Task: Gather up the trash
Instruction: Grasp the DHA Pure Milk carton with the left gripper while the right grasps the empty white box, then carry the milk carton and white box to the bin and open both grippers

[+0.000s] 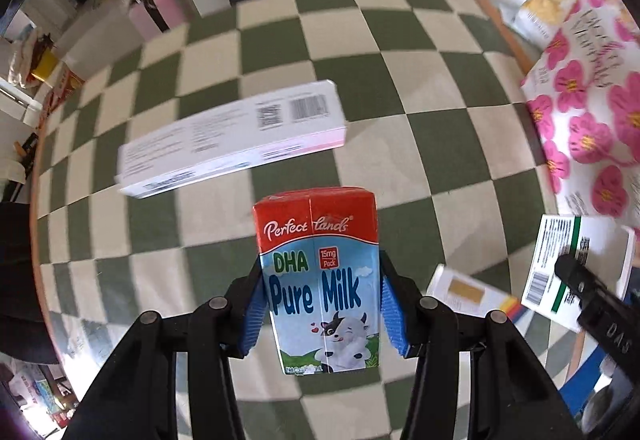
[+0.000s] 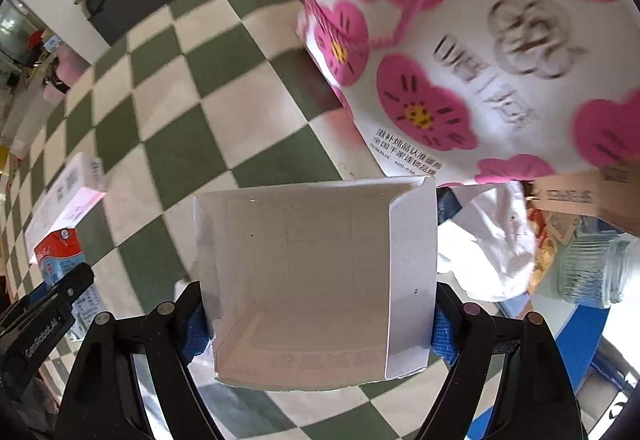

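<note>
A red and blue "Pure Milk" carton (image 1: 320, 260) stands upright between my left gripper's (image 1: 320, 304) blue pads, which press on both its sides, above the green and white checkered rug (image 1: 360, 39). In the right wrist view the same carton (image 2: 56, 252) shows at the far left. My right gripper (image 2: 320, 324) is shut on an open white cardboard box (image 2: 316, 280), its hollow inside facing the camera. That box (image 1: 576, 252), with a green stripe and barcode, appears at the right of the left wrist view. A long white box (image 1: 236, 139) lies on the rug.
A white bag with pink flowers (image 2: 480, 59) stands close at the right. Below it a blue-rimmed container (image 2: 580, 352) holds crumpled white paper (image 2: 492, 252) and a clear plastic bottle (image 2: 592, 264). A small box with a yellow patch (image 1: 468, 292) lies on the rug.
</note>
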